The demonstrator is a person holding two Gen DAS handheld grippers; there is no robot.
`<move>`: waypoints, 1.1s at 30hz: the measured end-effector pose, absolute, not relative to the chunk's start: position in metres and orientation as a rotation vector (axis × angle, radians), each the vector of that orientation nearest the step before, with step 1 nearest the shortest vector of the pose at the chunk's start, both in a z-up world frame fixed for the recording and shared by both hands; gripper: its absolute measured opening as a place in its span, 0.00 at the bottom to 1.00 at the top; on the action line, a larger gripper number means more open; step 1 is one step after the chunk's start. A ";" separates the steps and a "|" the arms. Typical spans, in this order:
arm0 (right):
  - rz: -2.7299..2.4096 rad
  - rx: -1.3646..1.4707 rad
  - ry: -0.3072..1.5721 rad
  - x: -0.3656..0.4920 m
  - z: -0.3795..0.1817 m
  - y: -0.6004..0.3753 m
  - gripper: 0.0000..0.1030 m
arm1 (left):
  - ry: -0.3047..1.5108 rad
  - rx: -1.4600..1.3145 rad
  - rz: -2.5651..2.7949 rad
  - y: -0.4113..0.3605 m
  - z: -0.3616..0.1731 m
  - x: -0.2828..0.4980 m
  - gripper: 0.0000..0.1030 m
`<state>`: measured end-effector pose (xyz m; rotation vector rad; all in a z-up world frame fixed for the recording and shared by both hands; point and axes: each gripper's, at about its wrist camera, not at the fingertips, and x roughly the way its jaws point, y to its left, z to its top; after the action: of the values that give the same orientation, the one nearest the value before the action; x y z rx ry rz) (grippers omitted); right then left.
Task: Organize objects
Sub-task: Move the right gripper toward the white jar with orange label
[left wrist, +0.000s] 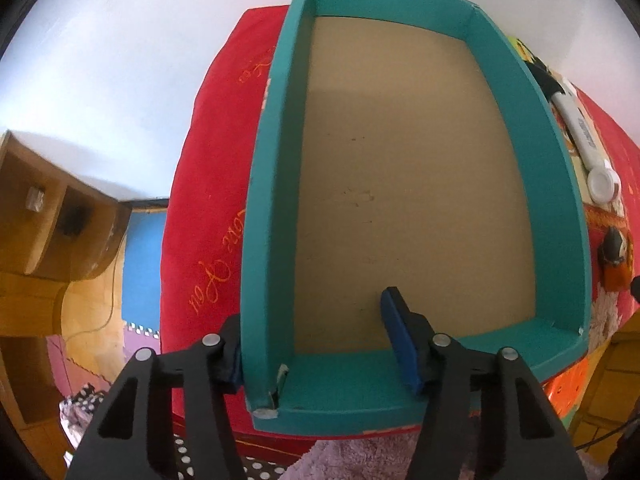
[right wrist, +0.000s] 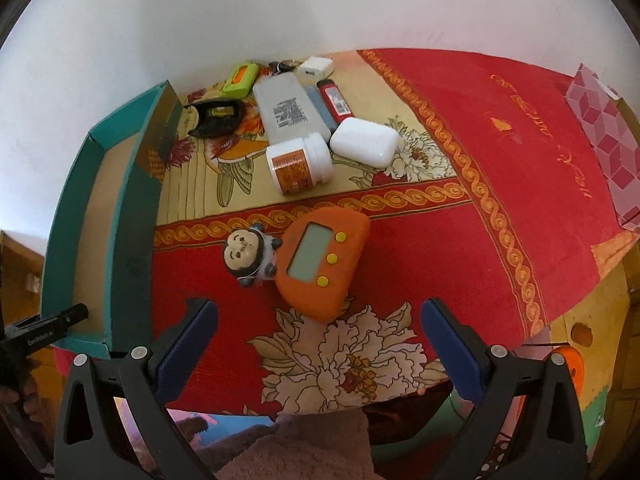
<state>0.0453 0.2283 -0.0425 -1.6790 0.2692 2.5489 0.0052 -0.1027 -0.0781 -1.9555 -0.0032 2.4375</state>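
A teal box (left wrist: 560,200) with a bare brown floor lies on the red flowered tablecloth (left wrist: 208,200). My left gripper (left wrist: 312,308) is open and straddles the box's near left wall, one finger outside and one inside. The same box (right wrist: 132,220) stands at the left in the right wrist view. My right gripper (right wrist: 318,304) hangs wide open just above the cloth, holding nothing. Right in front of it lie an orange timer (right wrist: 320,264) and a small monkey figurine (right wrist: 248,252). Farther back are a white jar (right wrist: 300,164), a white case (right wrist: 364,140) and a white tube (right wrist: 284,108).
At the back of the pile lie a red lighter (right wrist: 334,100), a white charger (right wrist: 316,68), a green pack (right wrist: 240,76) and a black object (right wrist: 216,118). A pink patterned box (right wrist: 604,140) sits at the right table edge. A wooden shelf (left wrist: 52,220) stands left of the table.
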 end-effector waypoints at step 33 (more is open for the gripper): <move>2.624 -1.805 0.623 -0.057 -0.060 0.272 0.96 | -0.035 -2.057 2.442 -0.093 -0.075 -0.001 0.58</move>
<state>-0.0570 0.2725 -0.0599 -1.8054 0.6231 2.6237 -0.0006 -0.0931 -0.0754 -2.0570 -0.0346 2.4415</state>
